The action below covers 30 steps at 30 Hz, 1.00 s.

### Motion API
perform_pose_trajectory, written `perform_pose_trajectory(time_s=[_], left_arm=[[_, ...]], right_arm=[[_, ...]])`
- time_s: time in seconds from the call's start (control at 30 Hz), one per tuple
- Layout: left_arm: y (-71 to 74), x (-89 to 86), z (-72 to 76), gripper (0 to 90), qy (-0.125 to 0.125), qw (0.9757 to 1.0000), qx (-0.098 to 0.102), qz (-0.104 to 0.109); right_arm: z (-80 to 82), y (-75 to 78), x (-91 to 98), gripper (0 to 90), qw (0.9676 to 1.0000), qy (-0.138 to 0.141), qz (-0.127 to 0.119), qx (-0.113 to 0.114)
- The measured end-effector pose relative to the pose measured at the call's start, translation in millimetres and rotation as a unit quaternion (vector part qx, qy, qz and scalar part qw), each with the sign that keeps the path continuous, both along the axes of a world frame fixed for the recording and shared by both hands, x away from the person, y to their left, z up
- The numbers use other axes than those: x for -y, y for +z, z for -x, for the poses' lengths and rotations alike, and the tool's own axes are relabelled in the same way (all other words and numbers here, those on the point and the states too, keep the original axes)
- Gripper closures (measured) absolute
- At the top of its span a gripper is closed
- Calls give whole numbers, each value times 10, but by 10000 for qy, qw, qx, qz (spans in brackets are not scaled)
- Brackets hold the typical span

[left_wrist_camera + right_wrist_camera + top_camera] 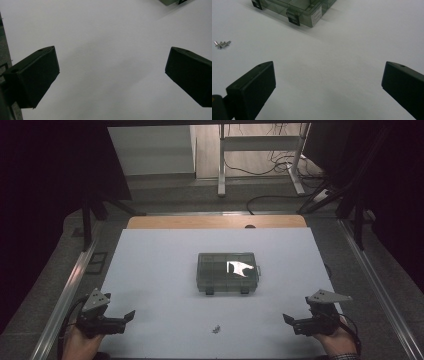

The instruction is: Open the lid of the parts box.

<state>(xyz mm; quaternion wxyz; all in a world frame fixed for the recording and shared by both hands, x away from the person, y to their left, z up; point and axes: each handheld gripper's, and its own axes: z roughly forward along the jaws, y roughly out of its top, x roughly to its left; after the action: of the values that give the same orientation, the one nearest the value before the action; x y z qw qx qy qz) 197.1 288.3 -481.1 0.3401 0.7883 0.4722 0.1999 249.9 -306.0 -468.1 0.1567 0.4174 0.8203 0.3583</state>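
A clear grey-green compartment box (228, 273) with two dark front latches lies shut in the middle of the white table sheet (165, 270); its near corner (297, 11) shows at the top of the right gripper view. A small cluster of silver screws (216, 328) lies in front of it, also seen at the left as screws (222, 44). My left gripper (131, 316) rests at the near left, jaws wide apart over bare sheet (112, 65). My right gripper (287, 319) sits at the near right, open (328, 85), nothing between its jaws. Both point inward.
A wooden table edge (215, 222) runs along the far side of the sheet. Metal rails (65, 295) flank the table left and right. Beyond stand a white frame (260, 155) and floor cables (270, 197). A corner of the box (172, 2) shows in the left gripper view.
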Motion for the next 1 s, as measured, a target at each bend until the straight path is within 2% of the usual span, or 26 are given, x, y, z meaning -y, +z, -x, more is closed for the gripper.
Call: perform_pose_trajectory(time_s=[0.1, 0.3, 0.6, 0.77, 1.0], left_arm=[[-1, -1, 9, 0, -23, 10000, 13, 6], [-7, -29, 6, 0, -83, 9998, 37, 195], [-12, -24, -2, 0, -90, 9998, 19, 188], [-14, -36, -8, 0, -84, 9996, -11, 275], [-12, -22, -12, 0, -84, 9998, -17, 204]], right_arm=[[-12, -4, -5, 0, 10000, -4, 1, -32], [-19, -1, -3, 0, 10000, -52, -28, -48], [-18, -4, -8, 0, 10000, -1, -1, -5], [-19, -2, -8, 0, 10000, -43, -4, -47], [-21, 4, -10, 0, 9999, -136, -18, -23]])
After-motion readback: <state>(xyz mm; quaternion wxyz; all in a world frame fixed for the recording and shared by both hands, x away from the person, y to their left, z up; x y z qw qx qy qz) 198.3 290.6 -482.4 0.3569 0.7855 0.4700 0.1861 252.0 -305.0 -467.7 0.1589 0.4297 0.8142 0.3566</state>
